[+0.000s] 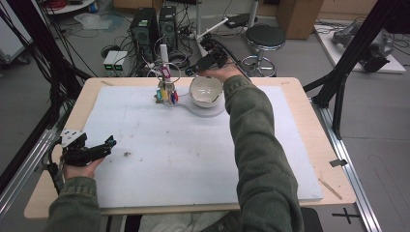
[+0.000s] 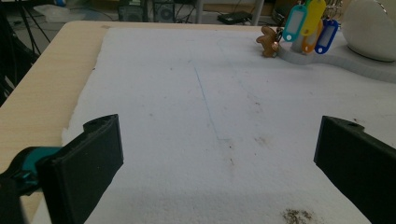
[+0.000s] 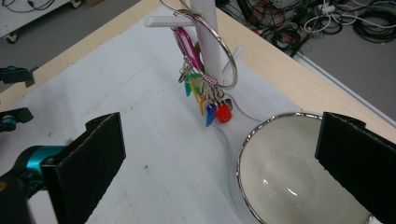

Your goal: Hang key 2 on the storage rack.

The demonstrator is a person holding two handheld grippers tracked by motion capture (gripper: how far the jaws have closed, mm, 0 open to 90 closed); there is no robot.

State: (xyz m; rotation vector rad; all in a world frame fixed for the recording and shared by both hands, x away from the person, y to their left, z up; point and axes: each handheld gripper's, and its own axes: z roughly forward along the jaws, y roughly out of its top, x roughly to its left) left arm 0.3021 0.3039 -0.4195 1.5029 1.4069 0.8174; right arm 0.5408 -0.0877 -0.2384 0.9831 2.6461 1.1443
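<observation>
From my remote station I logged the following, nearest item first. The left gripper [image 1: 107,143] rested at the near left edge of the white mat [image 1: 193,159], held level in the left hand [image 1: 77,166]. Its jaws stood wide apart with nothing between them; in the left gripper view only bare mat lay between the black pads [image 2: 88,163].

The right sleeve [image 1: 256,145] reached across the mat to the far side. There the right gripper [image 1: 205,63] hung just beyond the far rim of the white bowl [image 1: 206,91], pointing back over it. Its jaws were fully spread and gripped nothing; I noted no contact with any object. In the right gripper view the bowl [image 3: 289,172] lay below and between the pads, nearer the right-hand one, with its silver rim visible.

The key bunch [image 3: 205,100], with coloured tags on a large metal ring, hung on the white peg stand [image 3: 208,37] just beside the bowl. It sat ahead of the right gripper and clear of both pads. In the high view the stand [image 1: 164,53] and the bowl shared one pale base plate [image 1: 212,112]. Beyond the table edge stood computer towers [image 1: 145,29] and a round stool [image 1: 265,37].
</observation>
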